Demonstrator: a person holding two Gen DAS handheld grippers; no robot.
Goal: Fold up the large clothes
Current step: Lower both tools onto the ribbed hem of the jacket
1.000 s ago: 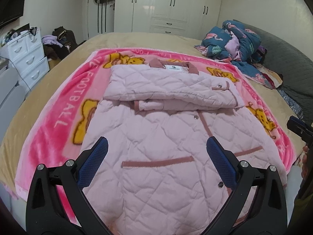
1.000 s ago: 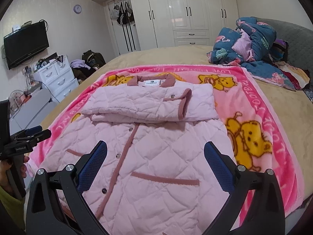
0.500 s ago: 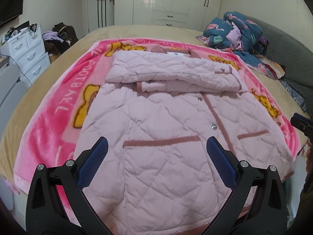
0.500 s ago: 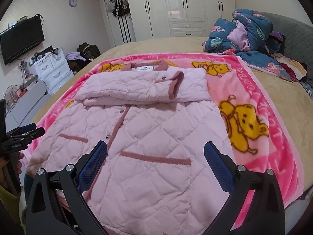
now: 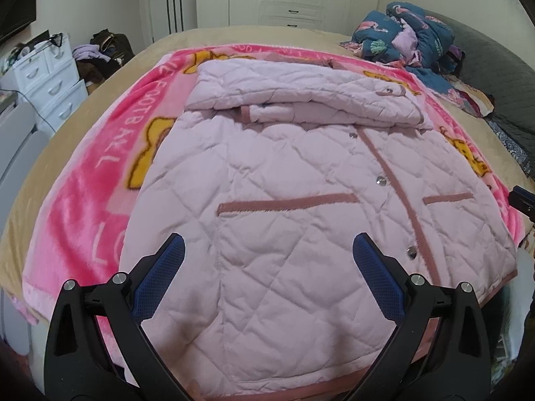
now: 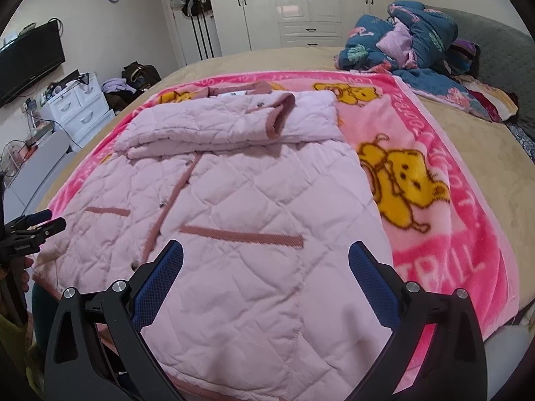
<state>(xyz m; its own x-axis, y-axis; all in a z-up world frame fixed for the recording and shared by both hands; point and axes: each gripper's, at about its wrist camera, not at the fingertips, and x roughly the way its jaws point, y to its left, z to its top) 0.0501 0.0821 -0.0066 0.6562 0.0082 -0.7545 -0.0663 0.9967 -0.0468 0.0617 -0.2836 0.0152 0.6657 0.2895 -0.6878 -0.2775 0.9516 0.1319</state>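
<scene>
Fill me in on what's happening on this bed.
A person holding two grippers is partway through folding a pink quilted coat spread on a pink cartoon blanket. The sleeves are already folded across the chest. The left gripper and right gripper are both open, over the coat's lower half near the hem, holding nothing. Neither has gripped the hem yet.

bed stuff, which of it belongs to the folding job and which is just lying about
For the job:
pink quilted coat
left tongs, open
right tongs, open

Just lying about:
pink cartoon blanket under the coat
blue bedding heap
white drawers
</scene>
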